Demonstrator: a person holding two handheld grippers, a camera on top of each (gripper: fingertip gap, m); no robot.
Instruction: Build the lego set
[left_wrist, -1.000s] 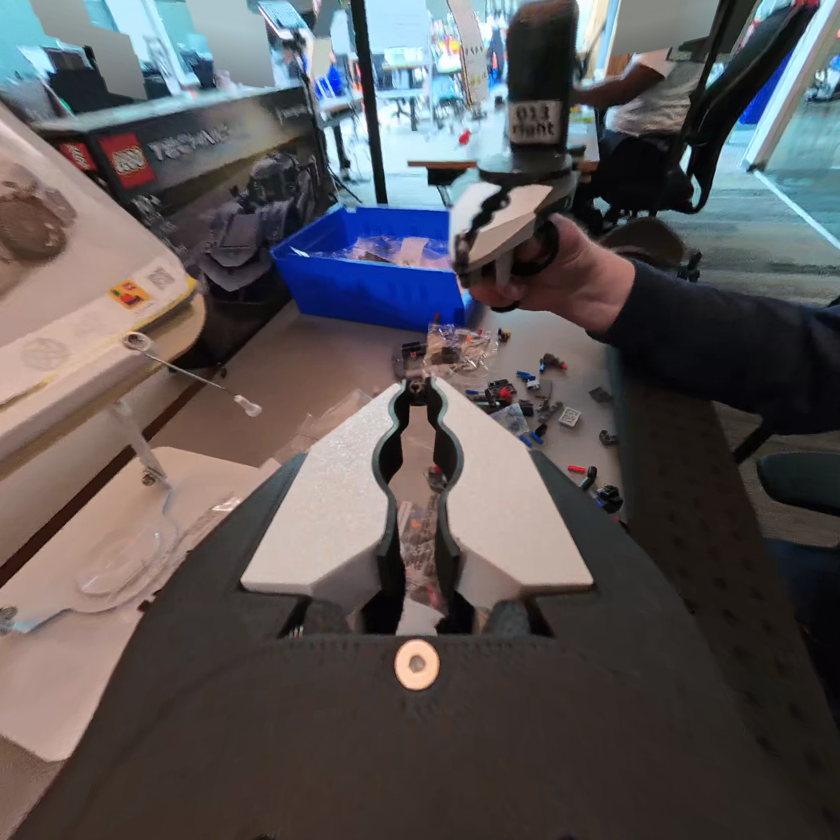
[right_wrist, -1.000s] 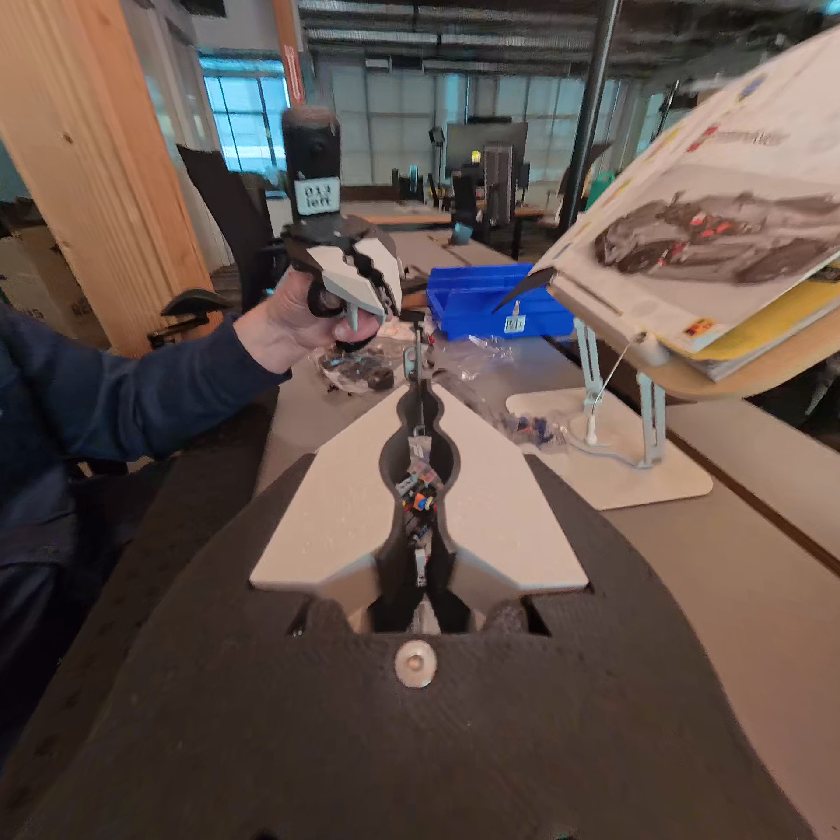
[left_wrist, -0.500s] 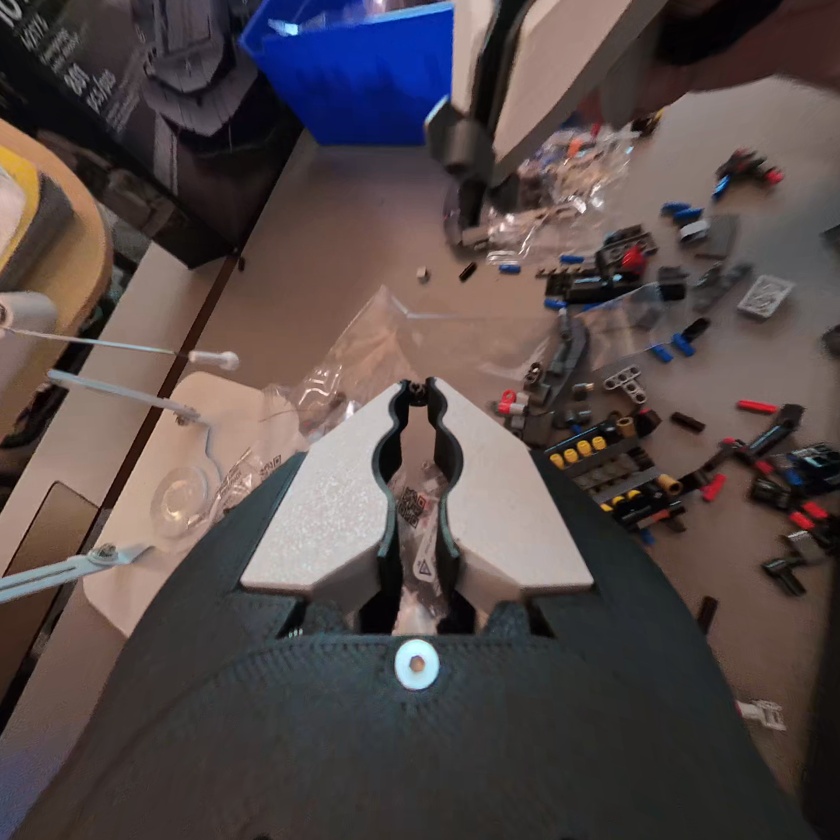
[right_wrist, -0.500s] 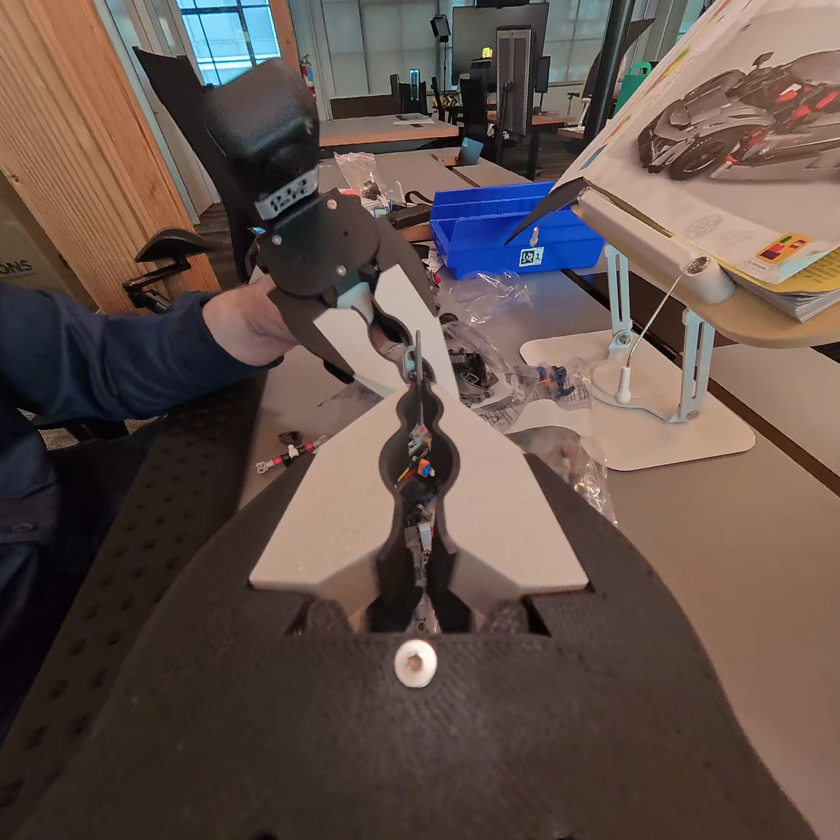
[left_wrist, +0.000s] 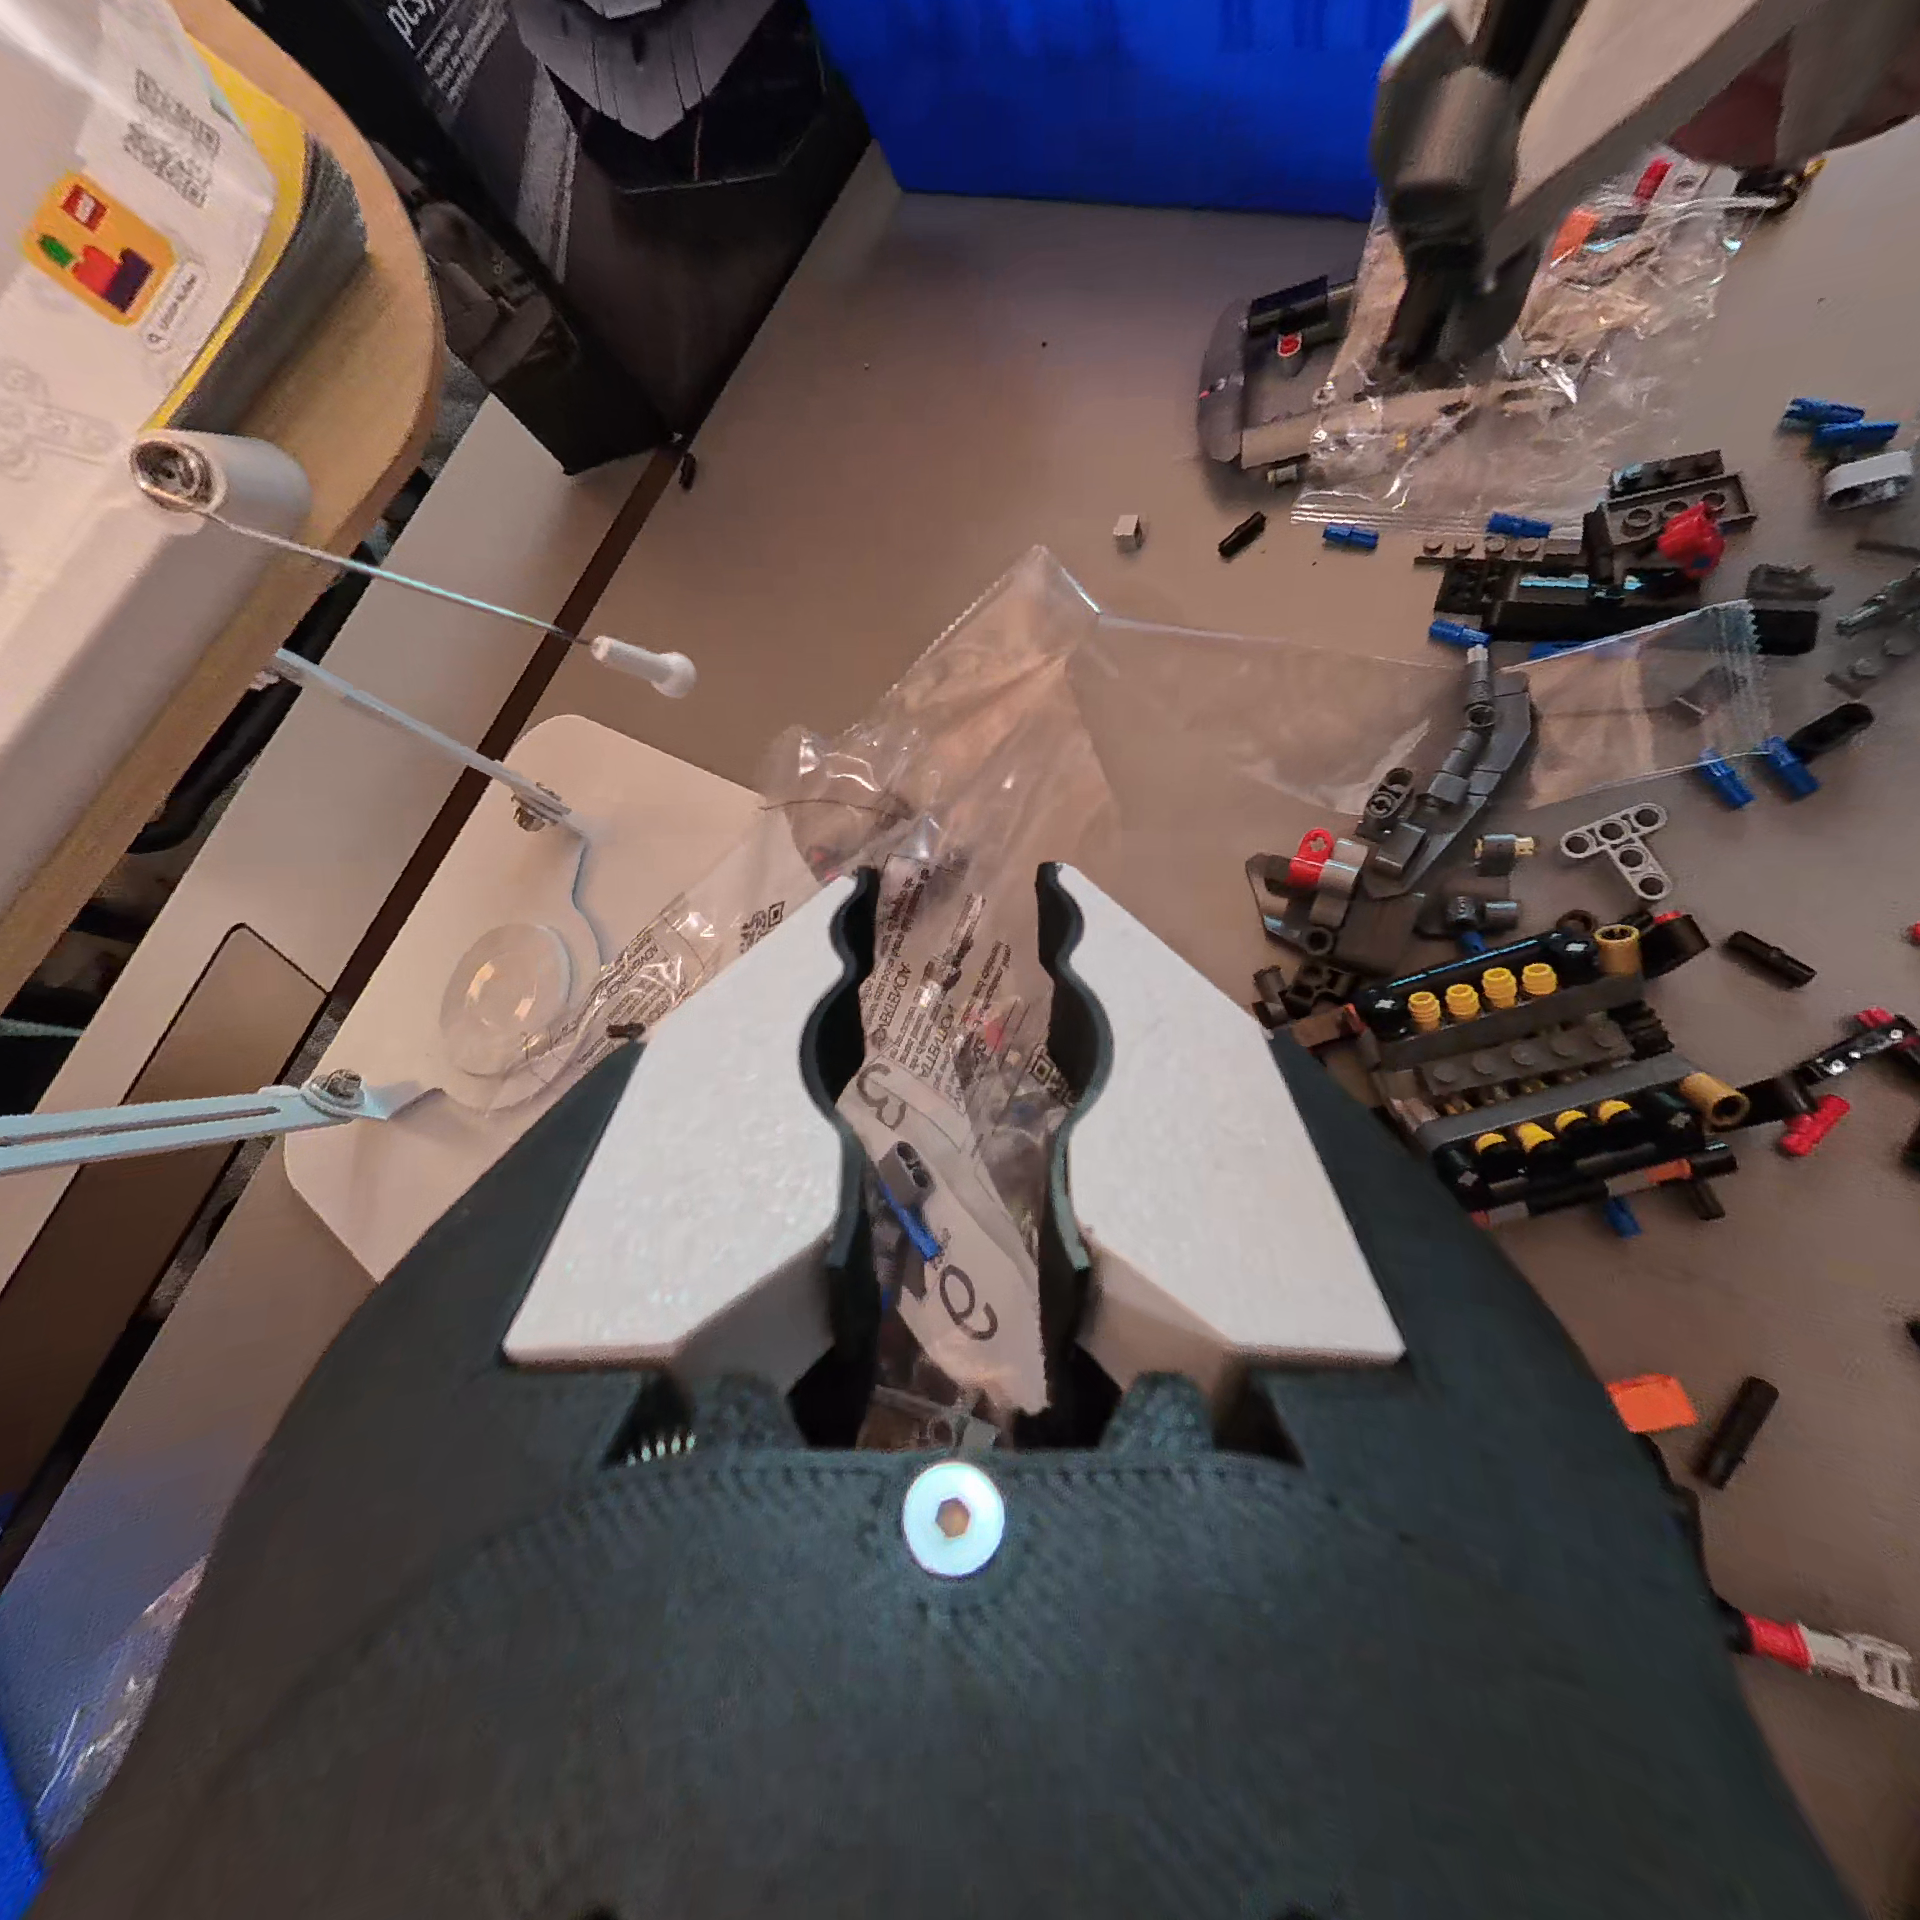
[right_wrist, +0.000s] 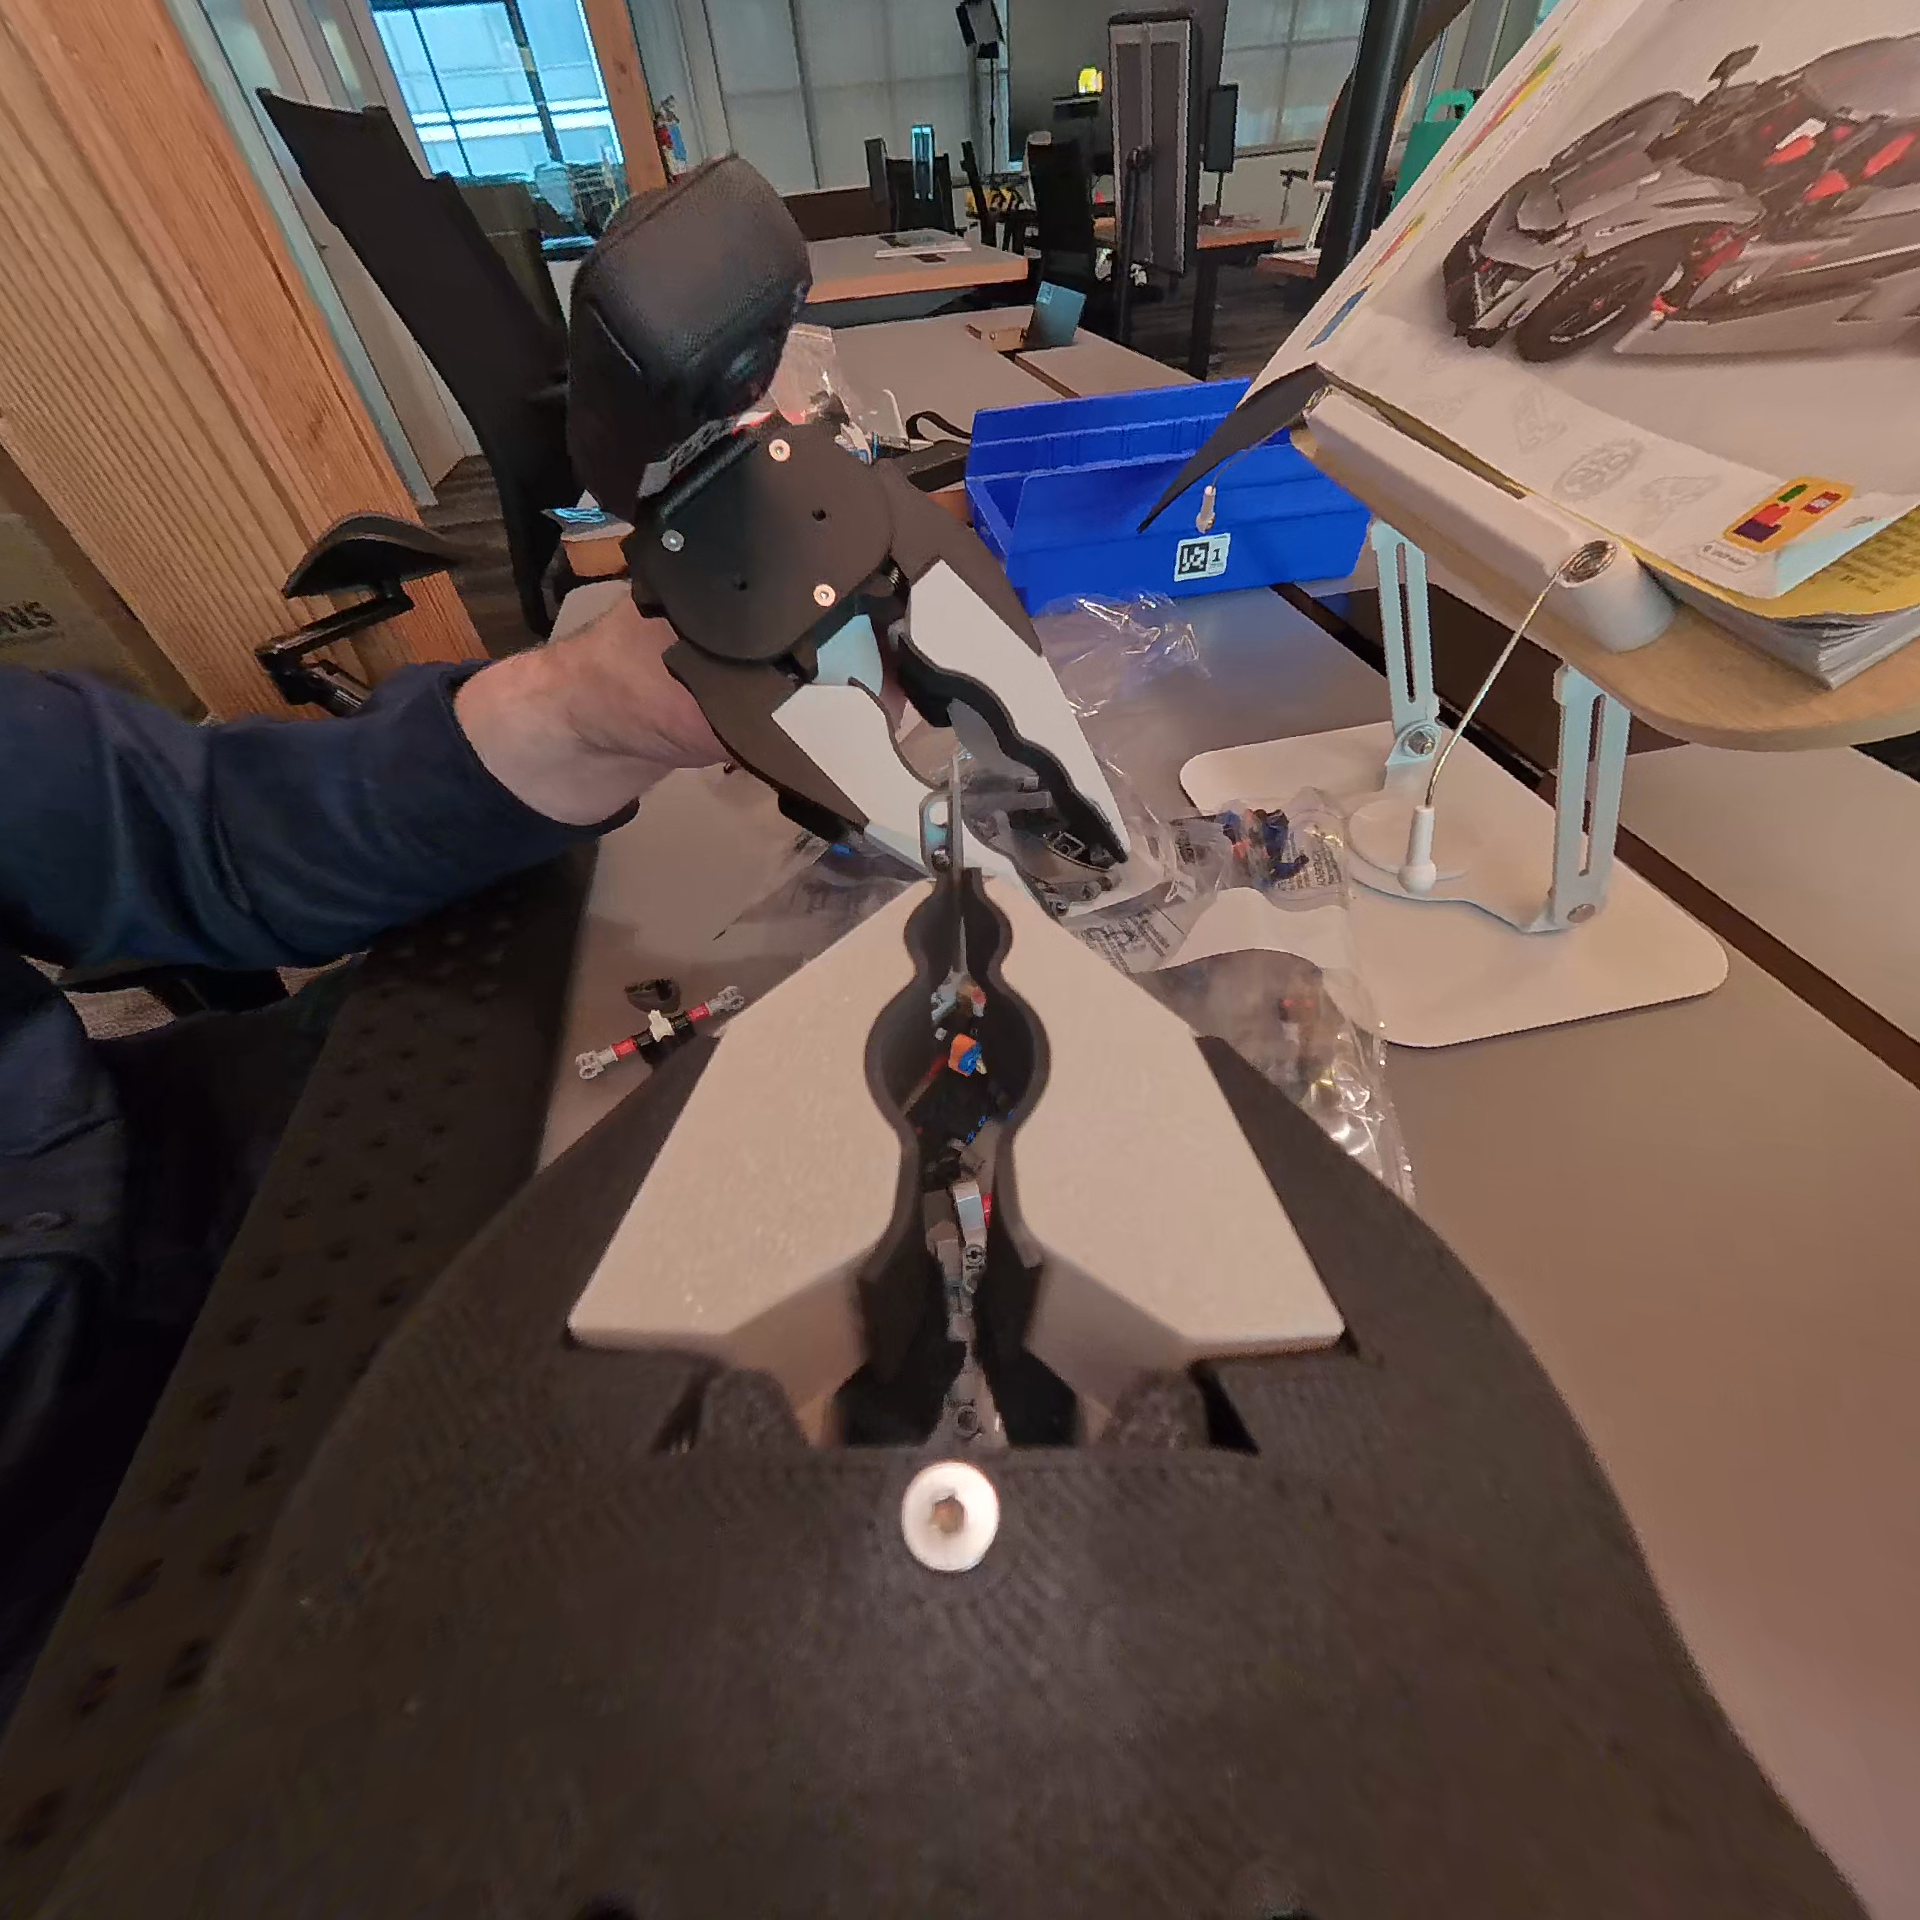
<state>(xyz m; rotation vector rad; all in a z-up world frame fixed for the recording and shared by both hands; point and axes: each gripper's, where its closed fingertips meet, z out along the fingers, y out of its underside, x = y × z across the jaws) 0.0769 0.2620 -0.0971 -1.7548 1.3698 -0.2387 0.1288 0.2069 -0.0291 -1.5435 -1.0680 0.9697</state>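
My left gripper (left_wrist: 954, 883) is open, tilted down over the table, with a clear bag of Lego parts (left_wrist: 956, 1039) lying between and under its jaws. It also shows in the right wrist view (right_wrist: 1013, 852), held by a hand, jaws apart over that bag (right_wrist: 1143, 925). My right gripper (right_wrist: 951, 873) is shut on the edge of a second clear bag of parts (right_wrist: 961, 1049), which hangs below it. In the left wrist view the right gripper (left_wrist: 1439, 332) is at the far right with its bag (left_wrist: 1558, 312) touching the table. A partly built black and grey assembly (left_wrist: 1538, 1070) lies right of my left gripper.
Loose Lego pieces (left_wrist: 1662, 540) are scattered on the right. A blue bin (right_wrist: 1143, 499) stands at the back. A white book stand (right_wrist: 1507, 966) holds the instruction booklet (right_wrist: 1662, 312). A dark Lego box (left_wrist: 623, 208) is behind. A black perforated mat (right_wrist: 312, 1143) covers the front edge. My right fingertips sit around 10 cm from my left ones.
My left gripper has tipped down to the table and opened, so its bag now lies loose between the jaws. My right gripper has come down, still shut on its bag.
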